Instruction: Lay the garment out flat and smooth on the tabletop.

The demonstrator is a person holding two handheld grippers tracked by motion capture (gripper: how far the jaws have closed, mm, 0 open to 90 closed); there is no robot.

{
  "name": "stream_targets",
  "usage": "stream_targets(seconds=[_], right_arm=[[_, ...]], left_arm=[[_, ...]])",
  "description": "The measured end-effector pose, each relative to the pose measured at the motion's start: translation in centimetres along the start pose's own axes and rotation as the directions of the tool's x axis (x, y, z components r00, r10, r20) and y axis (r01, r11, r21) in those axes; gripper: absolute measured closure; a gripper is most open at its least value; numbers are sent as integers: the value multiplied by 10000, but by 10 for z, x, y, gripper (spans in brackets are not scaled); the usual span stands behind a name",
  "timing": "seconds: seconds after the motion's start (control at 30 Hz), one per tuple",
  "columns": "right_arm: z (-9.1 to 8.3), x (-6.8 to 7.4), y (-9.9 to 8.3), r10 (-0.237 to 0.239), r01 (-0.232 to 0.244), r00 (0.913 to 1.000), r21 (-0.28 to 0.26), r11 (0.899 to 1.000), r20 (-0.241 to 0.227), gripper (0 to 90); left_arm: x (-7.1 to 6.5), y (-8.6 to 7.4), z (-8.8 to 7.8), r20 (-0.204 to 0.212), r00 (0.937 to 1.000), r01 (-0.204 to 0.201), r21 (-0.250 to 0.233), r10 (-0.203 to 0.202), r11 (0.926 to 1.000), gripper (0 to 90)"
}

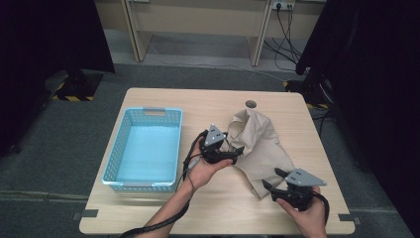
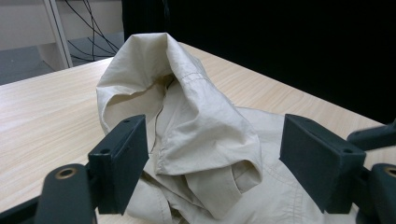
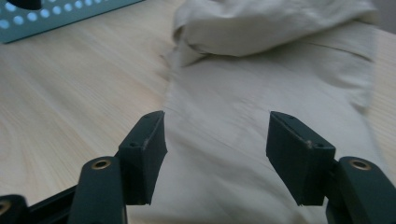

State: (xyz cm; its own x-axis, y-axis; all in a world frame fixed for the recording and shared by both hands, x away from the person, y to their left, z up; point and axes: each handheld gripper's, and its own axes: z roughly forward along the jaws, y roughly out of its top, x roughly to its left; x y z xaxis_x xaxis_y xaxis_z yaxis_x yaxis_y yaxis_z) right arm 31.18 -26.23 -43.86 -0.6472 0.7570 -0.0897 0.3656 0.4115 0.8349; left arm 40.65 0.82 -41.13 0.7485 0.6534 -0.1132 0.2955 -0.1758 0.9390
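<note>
The jaws of the left gripper (image 1: 236, 151) stood apart. A puffed-up fold of the beige cloth (image 1: 257, 144) sat between them, but the pads did not press on it. In the left gripper view the cloth (image 2: 196, 126) rose in a tall hump, like a hood, just past the 2 black jaws. The left hand (image 1: 200, 171) held that gripper at the left edge of the cloth, near the middle of the worktop (image 1: 158, 208).

The jaws of the right gripper (image 1: 274, 179) stood apart too. They hung over the near end of the cloth and did not clamp it. In the right gripper view a flat, smooth part of the cloth (image 3: 243, 140) lay under and between the 2 jaws, and a thick fold lay farther off. The right hand (image 1: 307, 210) held that gripper near the front edge of the worktop.

The cloth lay crumpled on the right half of the wooden worktop. It ran from a small round hole (image 1: 251, 104) near the far edge down toward the right gripper.

A blue basket (image 1: 117, 163) with holes in its walls stood on the left part of the worktop, apart from the cloth. Its corner (image 3: 56, 14) showed at the top left of the right gripper view.
</note>
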Motion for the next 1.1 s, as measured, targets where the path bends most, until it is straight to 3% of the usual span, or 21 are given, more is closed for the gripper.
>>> stream_targets(seconds=[0.13,0.27,0.4,0.57,0.73,0.93,1.1], right_arm=[[27,17,13,-443,463,9985,636,9969,-325,405],[49,28,20,-800,815,9967,1429,9864,-158,437],[63,33,24,-1097,1068,9940,1922,9755,43,516],[70,33,23,-1180,1061,9924,2442,9639,348,714],[68,29,23,-493,387,9982,2612,9645,341,854],[48,22,31,-55,-60,9989,2435,9699,463,884],[19,9,41,371,-479,9966,1500,9875,740,885]], left_arm=[[-2,0,-1,-2,10000,-2,-29,2,10000,231],[-1,0,-2,8,10000,29,16,-29,10000,233],[1,0,-3,-29,10000,15,-7,-15,10000,239],[2,-2,-4,-94,10000,6,42,-6,10000,259],[2,-3,-4,-53,9999,-131,132,132,9998,298],[4,-5,-2,-85,9999,-106,224,108,9997,317],[4,-8,2,-179,9998,-62,417,70,9991,316]])
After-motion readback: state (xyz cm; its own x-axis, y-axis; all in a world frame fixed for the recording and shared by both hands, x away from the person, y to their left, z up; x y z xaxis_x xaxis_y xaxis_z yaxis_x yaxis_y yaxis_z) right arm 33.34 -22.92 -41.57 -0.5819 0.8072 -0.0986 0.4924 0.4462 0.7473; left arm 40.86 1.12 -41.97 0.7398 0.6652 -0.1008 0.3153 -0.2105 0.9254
